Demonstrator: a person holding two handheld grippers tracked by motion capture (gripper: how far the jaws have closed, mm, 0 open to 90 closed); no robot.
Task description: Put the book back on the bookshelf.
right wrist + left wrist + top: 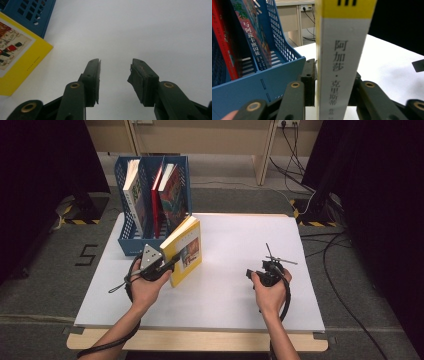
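The yellow book (184,251) stands upright on the white worktop (235,285), at about five o'clock from the blue file rack (131,242). It has a white spine with black characters and a pictured yellow cover. The left gripper (167,263) fingers pinch its spine. The right gripper (114,80), fingers spread and empty, hovers at three o'clock from it.

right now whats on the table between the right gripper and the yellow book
Nothing: in the high view only bare white table separates the right gripper from the yellow book, which the left gripper clamps upright.
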